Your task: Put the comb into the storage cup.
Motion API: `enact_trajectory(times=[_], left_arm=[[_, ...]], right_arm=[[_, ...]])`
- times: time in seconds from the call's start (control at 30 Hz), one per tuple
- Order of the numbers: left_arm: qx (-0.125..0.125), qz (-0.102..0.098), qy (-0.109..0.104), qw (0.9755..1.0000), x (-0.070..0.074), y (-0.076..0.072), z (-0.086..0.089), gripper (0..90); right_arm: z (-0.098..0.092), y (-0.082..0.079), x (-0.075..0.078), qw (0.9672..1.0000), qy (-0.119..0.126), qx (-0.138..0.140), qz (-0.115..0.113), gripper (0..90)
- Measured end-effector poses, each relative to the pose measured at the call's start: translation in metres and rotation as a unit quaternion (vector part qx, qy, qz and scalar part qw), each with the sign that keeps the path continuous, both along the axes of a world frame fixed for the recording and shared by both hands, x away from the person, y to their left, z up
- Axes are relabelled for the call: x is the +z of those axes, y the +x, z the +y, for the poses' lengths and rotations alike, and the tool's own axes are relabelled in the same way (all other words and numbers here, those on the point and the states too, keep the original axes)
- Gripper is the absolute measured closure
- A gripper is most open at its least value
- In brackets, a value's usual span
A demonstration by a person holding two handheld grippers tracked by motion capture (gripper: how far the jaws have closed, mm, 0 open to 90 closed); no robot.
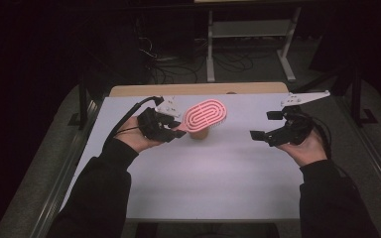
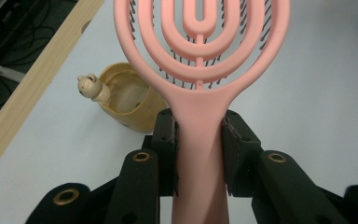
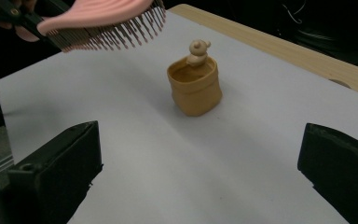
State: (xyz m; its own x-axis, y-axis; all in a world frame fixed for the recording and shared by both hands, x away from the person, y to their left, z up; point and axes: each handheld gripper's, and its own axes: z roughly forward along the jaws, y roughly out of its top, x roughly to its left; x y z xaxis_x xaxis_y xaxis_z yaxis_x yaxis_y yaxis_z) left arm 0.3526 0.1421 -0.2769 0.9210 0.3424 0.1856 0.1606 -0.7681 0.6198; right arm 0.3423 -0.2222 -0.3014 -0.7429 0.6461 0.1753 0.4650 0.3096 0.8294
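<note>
White table (image 1: 218,168) with wooden far edge, small tan cup (image 3: 195,88) upright on it.

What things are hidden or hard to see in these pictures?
- Tan cup, high view: mostly hidden under the pink brush.
- Brush's handle end, left gripper view: cut off by the bottom edge, between the left tongs.
- Cup's little figure, right gripper view: too small to identify.
</note>
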Motion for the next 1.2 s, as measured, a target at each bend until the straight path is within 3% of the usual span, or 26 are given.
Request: enact_trajectory(times=[0.7, 1.2], left_arm=[[-0.004, -0.013, -0.024, 0.9996, -0.012, 0.002, -0.013, 69.7], [-0.009, -0.036, -0.035, 0.9987, -0.018, -0.001, -0.020, 69.7]], right_arm=[[0.029, 0.018, 0.023, 0.9989, 0.034, 0.030, 0.016, 0.0], [0.051, 0.035, 0.026, 0.9979, 0.019, 0.038, 0.050, 0.0]])
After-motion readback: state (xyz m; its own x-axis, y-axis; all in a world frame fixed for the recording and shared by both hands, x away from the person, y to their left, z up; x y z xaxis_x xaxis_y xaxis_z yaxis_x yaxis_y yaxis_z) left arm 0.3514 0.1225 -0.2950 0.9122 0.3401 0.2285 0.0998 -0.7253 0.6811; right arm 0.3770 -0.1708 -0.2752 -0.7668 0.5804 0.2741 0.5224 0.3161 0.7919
